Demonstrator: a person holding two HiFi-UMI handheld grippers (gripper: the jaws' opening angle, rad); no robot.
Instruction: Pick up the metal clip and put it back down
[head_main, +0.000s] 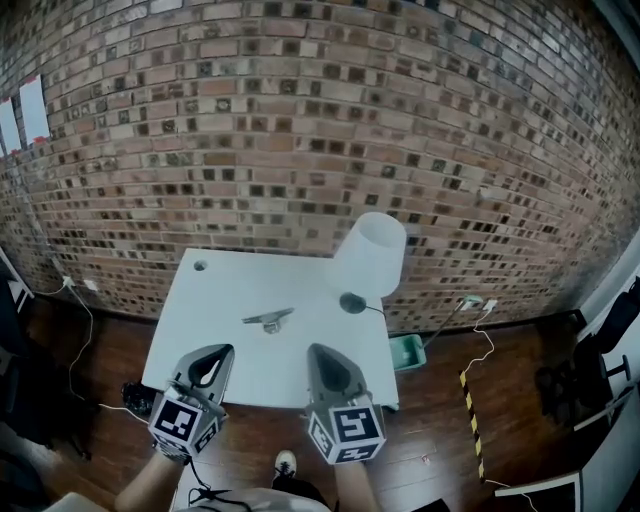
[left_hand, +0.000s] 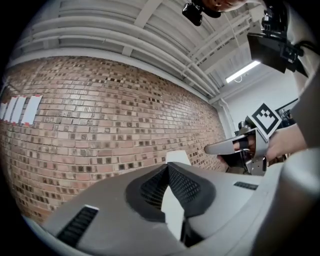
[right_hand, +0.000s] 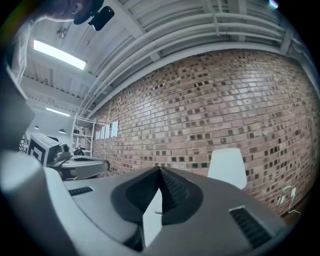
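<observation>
Seemingly nothing of the task is in hand at this moment: the metal clip (head_main: 268, 319) lies flat on the white table (head_main: 225, 290), a little left of the frame's centre in the head view, and neither tool touches it. The left gripper (head_main: 213, 353) and the right gripper (head_main: 319, 351) sit side by side at the lower middle of that frame, over the table's near edge. Each gripper's own view shows its jaws brought together at the tips with nothing caught between them, only a sliver of white tabletop showing through lower down. Whether the lift and the set-down are already done or not yet begun, these pictures do not settle. If the lift is still to come, then all of it is left: parting one pair of jaws, reaching forward, closing on the clip, raising it and laying it down again. The clip is well in from every table edge, so a small slip on release would probably not send it to the floor. The open room lies below and to the left of it in the frame, where the tabletop is bare between the clip and both grippers. To its right stands the lamp base (head_main: 352, 302), near the clip but apart from it, and the white lampshade (head_main: 370, 255) sits over the table's upper right corner. An approach from that side, or a high lift drifting right, would likely be the cramped one.
</observation>
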